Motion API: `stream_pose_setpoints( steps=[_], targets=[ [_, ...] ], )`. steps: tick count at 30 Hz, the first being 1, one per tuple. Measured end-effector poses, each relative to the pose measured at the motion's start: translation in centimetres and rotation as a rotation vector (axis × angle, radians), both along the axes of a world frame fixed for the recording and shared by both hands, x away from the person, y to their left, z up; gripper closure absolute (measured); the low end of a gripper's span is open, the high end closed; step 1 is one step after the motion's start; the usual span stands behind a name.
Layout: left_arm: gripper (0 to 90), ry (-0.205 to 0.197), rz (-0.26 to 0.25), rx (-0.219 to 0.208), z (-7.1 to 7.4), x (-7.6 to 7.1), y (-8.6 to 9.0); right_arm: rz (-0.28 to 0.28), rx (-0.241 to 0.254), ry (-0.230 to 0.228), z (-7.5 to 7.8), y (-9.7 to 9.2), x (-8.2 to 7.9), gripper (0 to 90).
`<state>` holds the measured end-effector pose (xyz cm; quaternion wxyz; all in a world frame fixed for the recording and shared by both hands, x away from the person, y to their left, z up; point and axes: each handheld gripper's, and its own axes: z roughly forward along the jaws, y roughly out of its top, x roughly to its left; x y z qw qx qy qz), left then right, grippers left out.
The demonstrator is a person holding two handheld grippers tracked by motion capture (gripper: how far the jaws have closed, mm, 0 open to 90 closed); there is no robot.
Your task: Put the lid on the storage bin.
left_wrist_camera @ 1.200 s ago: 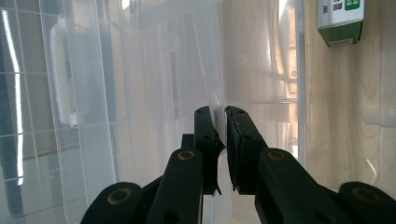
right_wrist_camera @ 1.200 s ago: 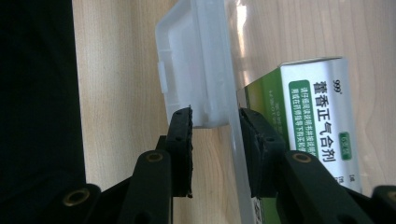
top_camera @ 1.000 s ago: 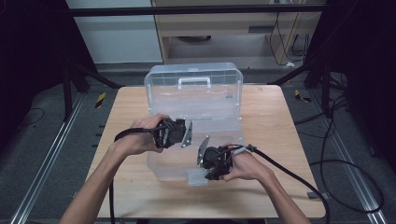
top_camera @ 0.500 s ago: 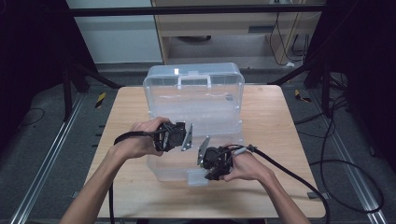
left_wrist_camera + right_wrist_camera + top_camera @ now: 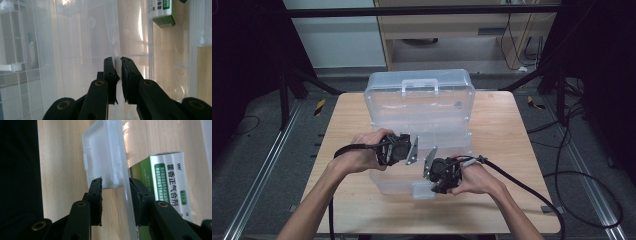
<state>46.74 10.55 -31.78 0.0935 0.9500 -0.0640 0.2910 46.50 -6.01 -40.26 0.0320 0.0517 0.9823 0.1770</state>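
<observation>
- The clear plastic box (image 5: 419, 125) is seen at the middle of the table (image 5: 522, 165), its lid raised toward the far edge and its base reaching toward the near edge.
- The left gripper (image 5: 412, 150) is held over the left part of the box; in the left gripper view its jaws (image 5: 118, 75) are drawn narrow on a thin clear wall of the box (image 5: 75, 50), the pads pressing it from both sides.
- The right gripper (image 5: 431, 162) is held at the near edge of the box; in the right gripper view (image 5: 115, 195) the white latch (image 5: 105, 155) and the clear front wall are seen between its half-open jaws. Whether the pads press on them cannot be told.
- A green and white carton (image 5: 170, 185) is seen through the clear wall, cut off by the frame and partly covered by the right jaw; its print is too small to read fully.
- The same carton (image 5: 163, 12) is cut off at the top of the left gripper view.
- The box's inner parts are blurred by glare and overlapping clear walls.
- Cables (image 5: 572, 200) lie on the floor to the right of the table.
</observation>
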Motion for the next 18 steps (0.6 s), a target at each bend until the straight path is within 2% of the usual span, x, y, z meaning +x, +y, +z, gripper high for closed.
stream_pose_setpoints(
  steps=[4, 12, 18],
  targets=[
    [82.1, 0.002, 0.006, -0.001, -0.1, -0.1, 0.0, -0.002, 0.006, -0.018, 0.1, -0.1, -0.1, 63.0],
    [82.0, 0.002, 0.010, -0.009, -0.2, -0.2, -0.1, -0.003, 0.054, -0.027, 0.8, -0.4, -0.7, 60.1],
    [82.0, 0.000, 0.004, -0.009, -0.2, -0.2, 0.0, -0.006, 0.150, -0.027, 2.3, -1.3, -1.1, 59.3]
  ],
)
